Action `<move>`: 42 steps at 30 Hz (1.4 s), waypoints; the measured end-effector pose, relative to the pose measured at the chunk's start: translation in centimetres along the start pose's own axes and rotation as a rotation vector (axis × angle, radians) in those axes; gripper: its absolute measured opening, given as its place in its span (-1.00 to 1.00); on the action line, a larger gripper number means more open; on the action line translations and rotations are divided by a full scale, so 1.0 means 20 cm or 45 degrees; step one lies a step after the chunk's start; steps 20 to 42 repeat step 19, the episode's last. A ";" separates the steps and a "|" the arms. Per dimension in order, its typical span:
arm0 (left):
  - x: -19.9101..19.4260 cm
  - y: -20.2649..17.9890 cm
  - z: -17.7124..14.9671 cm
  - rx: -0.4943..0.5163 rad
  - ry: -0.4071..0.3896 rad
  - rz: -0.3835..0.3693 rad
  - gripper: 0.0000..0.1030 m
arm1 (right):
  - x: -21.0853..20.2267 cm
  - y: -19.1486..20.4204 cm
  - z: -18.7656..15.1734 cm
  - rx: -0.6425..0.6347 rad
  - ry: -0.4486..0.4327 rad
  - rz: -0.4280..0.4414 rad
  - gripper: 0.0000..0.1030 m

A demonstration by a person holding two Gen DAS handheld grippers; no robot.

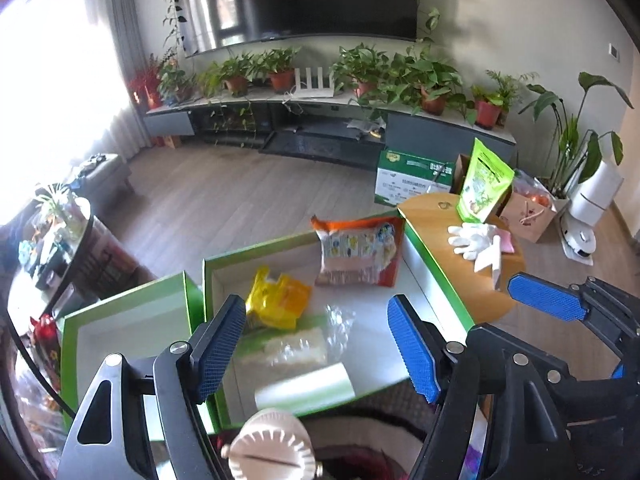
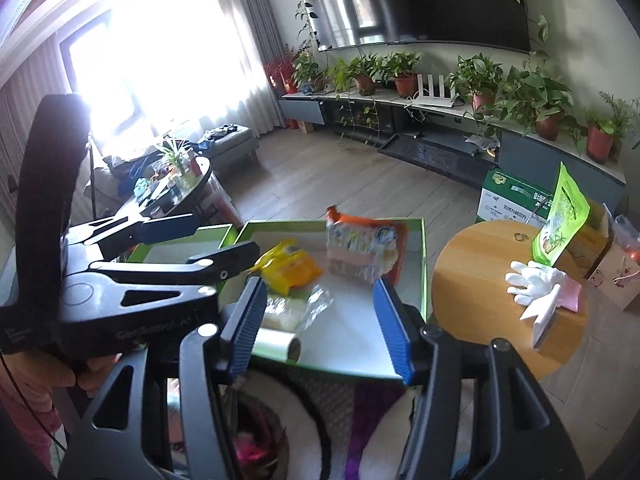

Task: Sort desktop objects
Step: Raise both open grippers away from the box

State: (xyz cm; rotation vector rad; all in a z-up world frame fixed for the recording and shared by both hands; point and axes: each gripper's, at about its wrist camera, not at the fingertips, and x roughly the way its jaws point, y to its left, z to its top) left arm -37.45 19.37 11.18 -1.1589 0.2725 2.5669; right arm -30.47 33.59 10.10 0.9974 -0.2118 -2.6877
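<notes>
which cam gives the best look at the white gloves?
Left wrist: the white gloves lie unobstructed on the round wooden table, fingers spread, pink item beside them. Right wrist also shows them whole, but nearer the frame edge and more warped by the fisheye.

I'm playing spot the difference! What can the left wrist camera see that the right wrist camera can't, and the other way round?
Only the left wrist view: a round cream gadget with a scalloped edge at the bottom, and a white floor appliance at far right.

Only the right wrist view: a hand gripping the left gripper, whose jaws stand open and empty.

Both: the green box, orange snack bag, yellow packet, white roll, round wooden table, white glove and green pouch.
</notes>
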 end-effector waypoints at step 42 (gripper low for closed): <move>-0.12 0.01 -0.25 -0.035 0.023 -0.060 0.44 | -0.16 0.16 -0.22 -0.030 0.038 -0.078 0.33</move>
